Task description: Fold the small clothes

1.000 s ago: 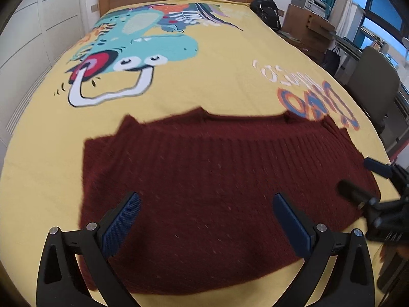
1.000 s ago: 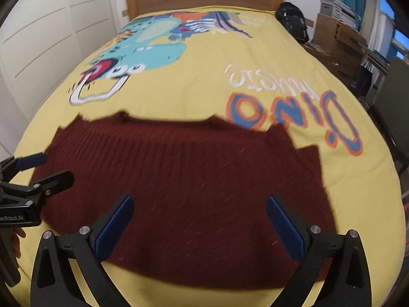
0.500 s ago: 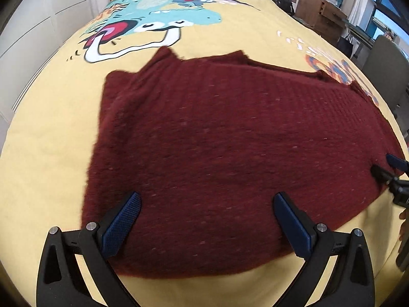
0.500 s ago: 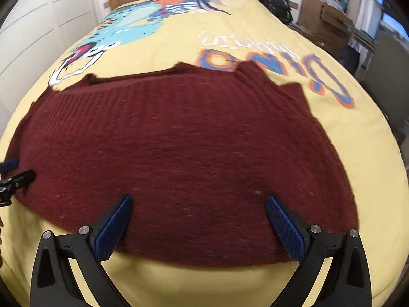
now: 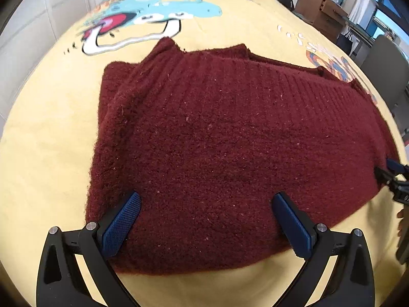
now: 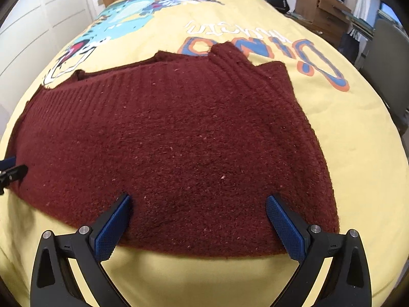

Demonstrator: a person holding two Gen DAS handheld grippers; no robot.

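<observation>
- The dark red knitted sweater (image 5: 230, 140) lies spread across the yellow bedspread (image 5: 51, 140), filling the middle of both wrist views; its near hem runs along the lower part of each frame.
- Left gripper (image 5: 204, 220): jaws wide apart over the near hem, gripping nothing.
- Right gripper (image 6: 198, 220): jaws equally wide, empty, over the hem.
- Bare bedspread shows at the left, the bottom and the top.
- Cardboard boxes (image 6: 322, 7) stand at upper right; contents cannot be seen.
</observation>
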